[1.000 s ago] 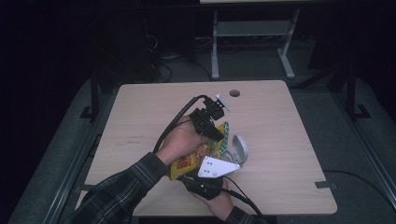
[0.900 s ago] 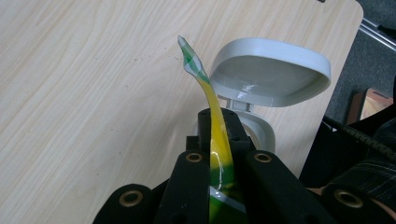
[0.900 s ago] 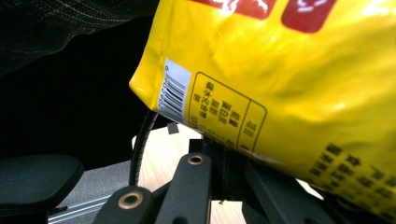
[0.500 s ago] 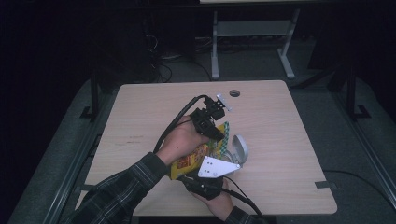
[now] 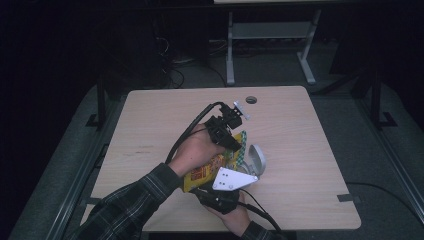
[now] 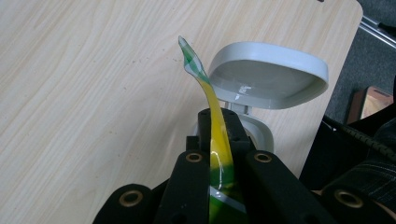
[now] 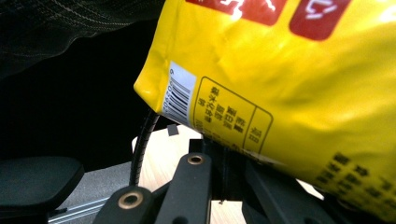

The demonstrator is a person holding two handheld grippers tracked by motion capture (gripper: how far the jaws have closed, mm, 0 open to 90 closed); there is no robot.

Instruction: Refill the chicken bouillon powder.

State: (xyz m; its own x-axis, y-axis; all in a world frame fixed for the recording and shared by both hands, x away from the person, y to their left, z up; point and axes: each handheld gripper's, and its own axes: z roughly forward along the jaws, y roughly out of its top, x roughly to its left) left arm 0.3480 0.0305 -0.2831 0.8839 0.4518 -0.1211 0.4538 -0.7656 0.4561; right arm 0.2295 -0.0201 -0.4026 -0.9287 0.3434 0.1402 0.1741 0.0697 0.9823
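Left gripper (image 6: 219, 140) pinched tight on the thin glossy top edge of a yellow snack bag (image 6: 215, 116), green-checked at the tip. Right gripper (image 7: 224, 163) clamped on the bag's (image 7: 289, 84) lower seam beside the barcode. Bag (image 5: 210, 170) held between both above the pale wood-grain table (image 5: 310, 150). Just beyond, a rounded grey hinged container (image 6: 266, 79), lid up, contents probably hidden. Left hand (image 5: 192, 150) reaching over from a plaid sleeve (image 5: 130, 205)

Surroundings of the worktop

A pale wooden worktop (image 5: 150, 130) with a round cable hole (image 5: 251, 100) is seen; a grey metal frame (image 5: 270, 35) is set beyond it on dark floor.
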